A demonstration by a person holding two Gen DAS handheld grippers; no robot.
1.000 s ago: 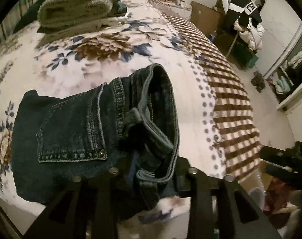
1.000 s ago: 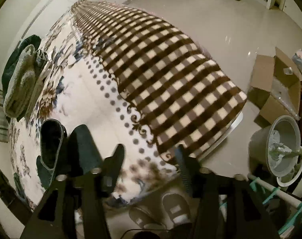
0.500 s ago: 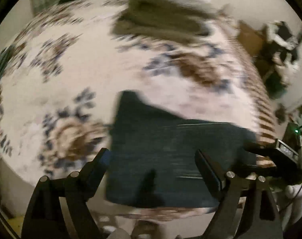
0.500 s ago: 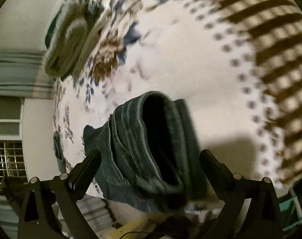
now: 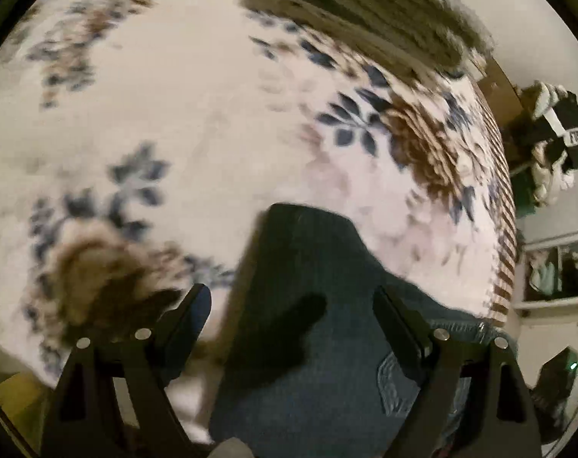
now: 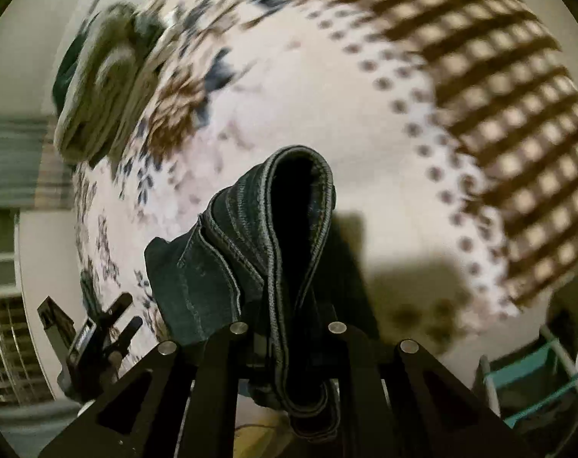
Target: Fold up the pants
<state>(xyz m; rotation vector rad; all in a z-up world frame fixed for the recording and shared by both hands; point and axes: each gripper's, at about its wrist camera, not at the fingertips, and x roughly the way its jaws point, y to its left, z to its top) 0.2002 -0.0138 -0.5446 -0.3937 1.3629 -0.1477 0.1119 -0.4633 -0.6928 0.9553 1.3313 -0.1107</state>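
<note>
My right gripper [image 6: 289, 347] is clamped on the jeans [image 6: 266, 236], their waistband looping up ahead of its fingers. My left gripper [image 5: 292, 309] is spread wide, gripping nothing, the folded denim lying between and beneath its fingers on the floral bed [image 5: 197, 122].
</note>
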